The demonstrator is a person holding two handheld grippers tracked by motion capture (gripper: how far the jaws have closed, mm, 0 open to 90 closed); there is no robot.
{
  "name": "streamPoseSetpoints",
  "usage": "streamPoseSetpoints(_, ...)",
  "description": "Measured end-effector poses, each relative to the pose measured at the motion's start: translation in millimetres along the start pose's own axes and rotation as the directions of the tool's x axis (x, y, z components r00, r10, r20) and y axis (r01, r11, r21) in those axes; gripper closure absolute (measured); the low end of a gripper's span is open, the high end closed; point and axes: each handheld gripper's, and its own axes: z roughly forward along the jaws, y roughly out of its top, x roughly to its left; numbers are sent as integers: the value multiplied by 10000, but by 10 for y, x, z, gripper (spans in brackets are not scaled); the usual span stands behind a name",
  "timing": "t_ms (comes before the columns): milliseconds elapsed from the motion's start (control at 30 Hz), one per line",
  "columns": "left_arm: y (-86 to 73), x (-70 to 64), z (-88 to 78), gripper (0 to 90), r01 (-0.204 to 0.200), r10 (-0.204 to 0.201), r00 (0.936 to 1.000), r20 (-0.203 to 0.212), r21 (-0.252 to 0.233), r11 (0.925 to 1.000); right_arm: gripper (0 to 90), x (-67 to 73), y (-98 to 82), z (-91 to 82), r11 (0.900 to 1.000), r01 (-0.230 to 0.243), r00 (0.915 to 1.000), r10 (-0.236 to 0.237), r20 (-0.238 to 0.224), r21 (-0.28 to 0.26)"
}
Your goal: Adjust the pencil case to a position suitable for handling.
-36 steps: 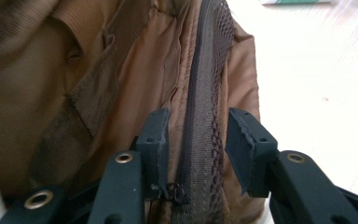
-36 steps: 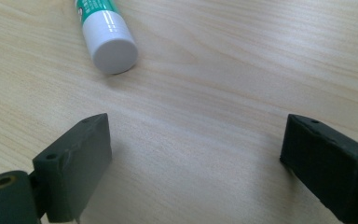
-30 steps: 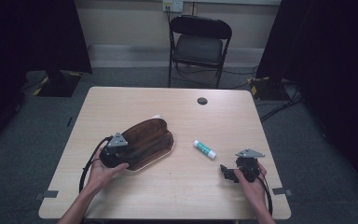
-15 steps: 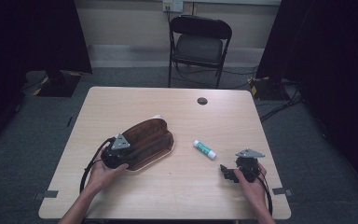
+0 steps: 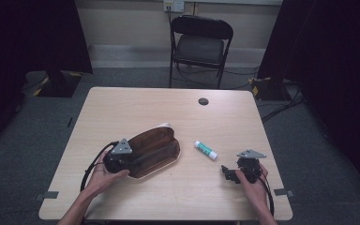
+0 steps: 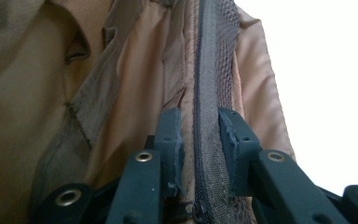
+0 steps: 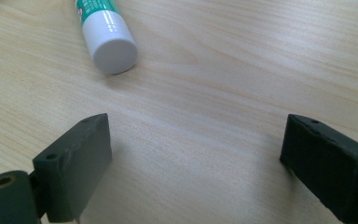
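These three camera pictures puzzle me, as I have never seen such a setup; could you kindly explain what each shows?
A person sits at a wooden table and holds a hand-operated two-jaw tool in each hand. The high view looks down from above. The other two cameras ride on the tools and look along their black jaws.

On the table lie an open brown pouch and a glue stick with a white cap.

The left tool has just been closing and is now shut on the pouch's zipper edge, with the tan lining beside it.

The right tool rests open above the bare table, holding nothing, with the glue stick just ahead of its jaws.
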Motion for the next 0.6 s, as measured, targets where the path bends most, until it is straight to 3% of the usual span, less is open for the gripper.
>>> streamPoseSetpoints(67,7,-28,3,737,-238,237,9997,95,93,9997,75,0,0,0,10000,-6,10000,6,9,6)
streamPoseSetpoints(300,12,-83,7,741,-454,449,9968,662,54,9990,75,0,0,-1,10000,-5,10000,5,9,7)
streamPoseSetpoints(600,22,-176,33,742,-906,907,9831,1592,-75,9959,75,0,0,-1,10000,-7,10000,7,8,6)
